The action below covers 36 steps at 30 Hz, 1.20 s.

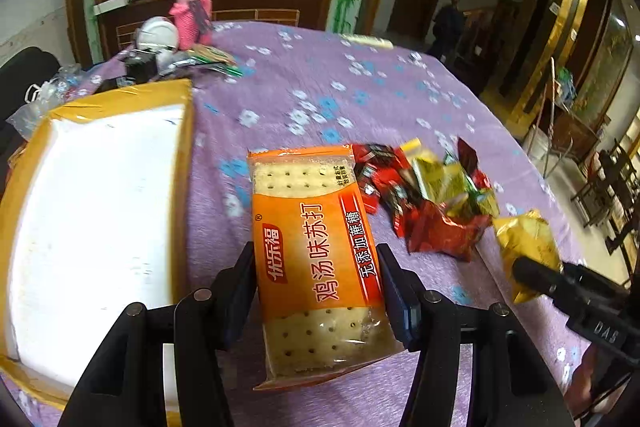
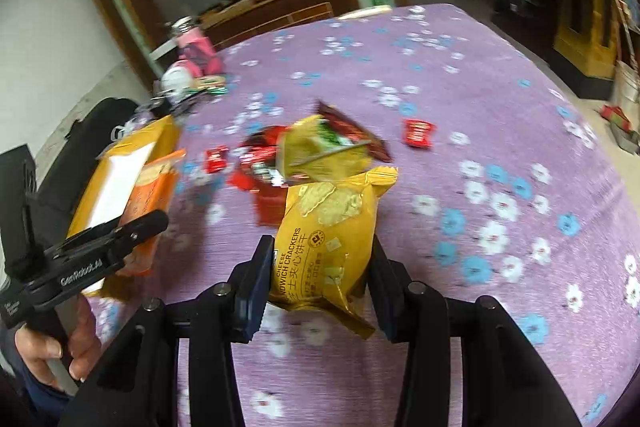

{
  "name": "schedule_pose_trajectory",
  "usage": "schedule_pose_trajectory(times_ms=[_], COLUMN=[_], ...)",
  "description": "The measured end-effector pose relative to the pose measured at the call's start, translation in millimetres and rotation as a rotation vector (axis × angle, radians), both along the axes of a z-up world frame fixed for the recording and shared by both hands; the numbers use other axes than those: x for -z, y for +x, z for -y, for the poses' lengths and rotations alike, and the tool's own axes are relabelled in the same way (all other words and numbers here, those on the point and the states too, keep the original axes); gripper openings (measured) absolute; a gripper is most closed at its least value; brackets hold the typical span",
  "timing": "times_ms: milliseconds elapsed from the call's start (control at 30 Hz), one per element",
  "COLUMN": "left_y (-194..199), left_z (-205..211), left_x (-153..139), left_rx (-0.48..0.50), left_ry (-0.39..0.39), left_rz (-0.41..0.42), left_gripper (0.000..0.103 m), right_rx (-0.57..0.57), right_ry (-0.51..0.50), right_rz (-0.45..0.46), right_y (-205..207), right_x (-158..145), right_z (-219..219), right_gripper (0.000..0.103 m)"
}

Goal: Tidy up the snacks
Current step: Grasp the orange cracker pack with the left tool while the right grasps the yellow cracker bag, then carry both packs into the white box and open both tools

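The orange plastic soda-cracker packet [image 1: 316, 247] between the left gripper's [image 1: 316, 291] fingers reads "优乐福", "鸡汤味苏打" and "无添加蔗糖". The yellow foil packet [image 2: 324, 247] between the right gripper's [image 2: 320, 275] fingers reads "CHEESE SANDWICH CRACKERS". The left gripper's black body carries "GenRobot.AI"; the right gripper's shows "DAS".

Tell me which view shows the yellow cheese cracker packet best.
The right wrist view: the yellow cheese cracker packet sits centred between the right hand-held gripper fingers, label readable. The left wrist view shows only its crumpled end at the edge.
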<state>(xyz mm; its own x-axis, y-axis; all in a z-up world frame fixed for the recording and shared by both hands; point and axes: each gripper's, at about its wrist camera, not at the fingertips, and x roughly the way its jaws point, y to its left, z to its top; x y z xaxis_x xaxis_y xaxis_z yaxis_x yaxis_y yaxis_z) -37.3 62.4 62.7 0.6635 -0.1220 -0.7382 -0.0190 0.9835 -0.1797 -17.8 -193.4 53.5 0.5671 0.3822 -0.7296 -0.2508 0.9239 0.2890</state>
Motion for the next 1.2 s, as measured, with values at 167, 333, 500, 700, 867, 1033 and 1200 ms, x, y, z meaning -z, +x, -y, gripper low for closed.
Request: schedule_pose_trajectory(times_ms=[167, 333, 500, 700, 867, 1033, 1200], left_y=[-6, -11, -15, -19, -12, 6, 26], left_z=[-24, -53, -87, -130, -163, -189, -212], left_x=[-6, -7, -12, -16, -23, -22, -11], left_rx=[-0.053, -0.109, -0.178, -0.253, -0.286, -0.317, -0.350], left_ry=[-0.010, -0.030, -0.040, -0.037, -0.008, 0.030, 0.042], left_rz=[0.020, 0.029, 0.050, 0.059, 0.054, 0.042, 0.000], left_gripper=[0.060, 0.061, 0.061, 0.061, 0.061, 0.061, 0.061], right_rx=[-0.082, -0.148, -0.217, -0.278, -0.331, -0.373, -0.397], right_ry=[0.004, 0.004, -0.004, -0.011, -0.014, 0.000, 0.017], right_rz=[-0.005, -0.004, 0.000, -0.013, -0.006, -0.004, -0.015], right_y=[-1, -1, -1, 10, 22, 41, 64], right_x=[-5, -11, -19, -28, -39, -50, -49], right_z=[-32, -60, -93, -130, -166, -210, -254], right_gripper=[0.043, 0.043, 0.043, 0.043, 0.043, 0.043, 0.043])
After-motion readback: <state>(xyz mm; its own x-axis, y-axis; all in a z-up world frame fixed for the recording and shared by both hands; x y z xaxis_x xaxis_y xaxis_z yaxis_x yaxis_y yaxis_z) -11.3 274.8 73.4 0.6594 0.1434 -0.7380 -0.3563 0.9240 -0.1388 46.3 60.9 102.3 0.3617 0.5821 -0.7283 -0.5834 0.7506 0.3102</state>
